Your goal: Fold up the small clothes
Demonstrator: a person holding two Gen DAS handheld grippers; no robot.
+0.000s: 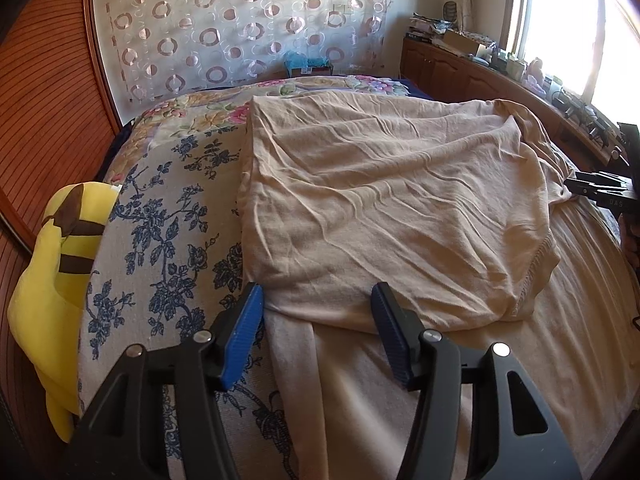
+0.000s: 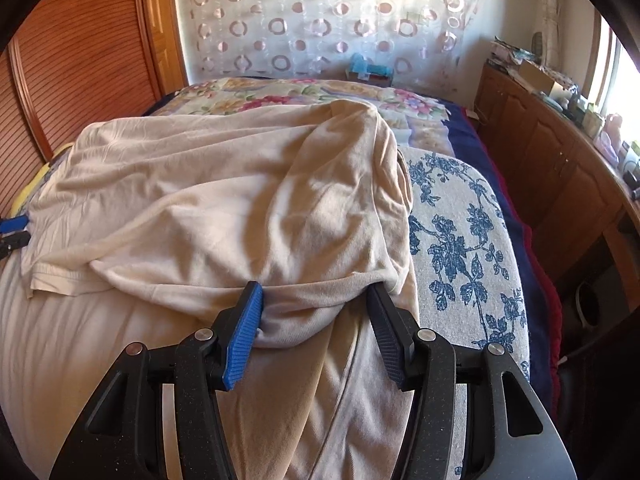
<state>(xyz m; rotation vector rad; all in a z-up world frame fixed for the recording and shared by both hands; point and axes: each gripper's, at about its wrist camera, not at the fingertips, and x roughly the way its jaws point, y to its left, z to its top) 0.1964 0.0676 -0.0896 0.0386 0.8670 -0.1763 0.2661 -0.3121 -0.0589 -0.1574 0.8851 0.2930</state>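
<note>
In the left wrist view, the beige garment lies folded over on the bed, right of the blue-flowered cover; the left gripper stands spread at the garment's near edge, gripping nothing. In the right wrist view, the right gripper is spread around the garment's bunched near fold; whether its pads press is unclear.

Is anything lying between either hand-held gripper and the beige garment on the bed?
Nothing visible. The beige garment lies directly between the fingers of the left hand-held gripper and the right hand-held gripper, both open at its near folded edge.
</note>
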